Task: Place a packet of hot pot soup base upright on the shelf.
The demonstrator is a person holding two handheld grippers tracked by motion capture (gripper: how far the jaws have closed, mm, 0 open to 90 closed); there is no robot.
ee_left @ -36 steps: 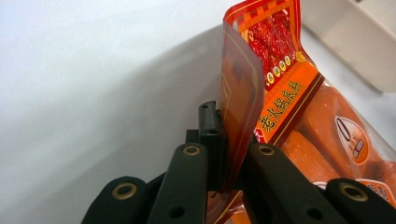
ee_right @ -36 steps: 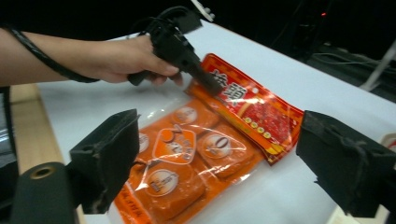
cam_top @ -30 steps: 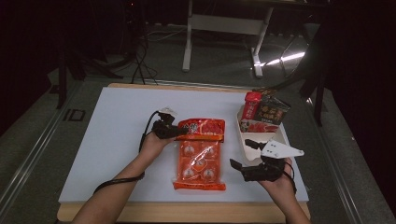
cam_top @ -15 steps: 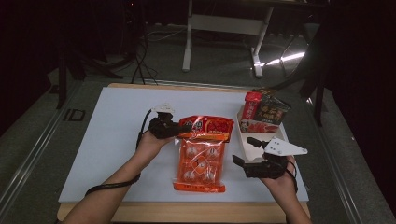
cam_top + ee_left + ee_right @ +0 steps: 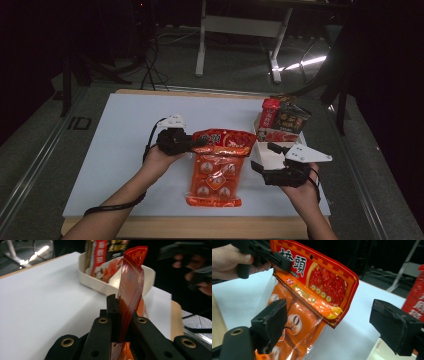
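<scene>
Clamped in the left gripper (image 5: 197, 143) by its top corner: orange snack bag (image 5: 216, 167), mid-table, lifted at that end. At its 3 o'clock, right gripper (image 5: 263, 157), jaws spread wide, beside cream tray (image 5: 268, 155).

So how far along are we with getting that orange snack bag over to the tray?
Done: the left gripper is shut on the orange snack bag at its top edge, which is lifted. In hand: the right gripper waits open beside it. Left: the bag's lower end lies on the table, outside the white tray.
</scene>
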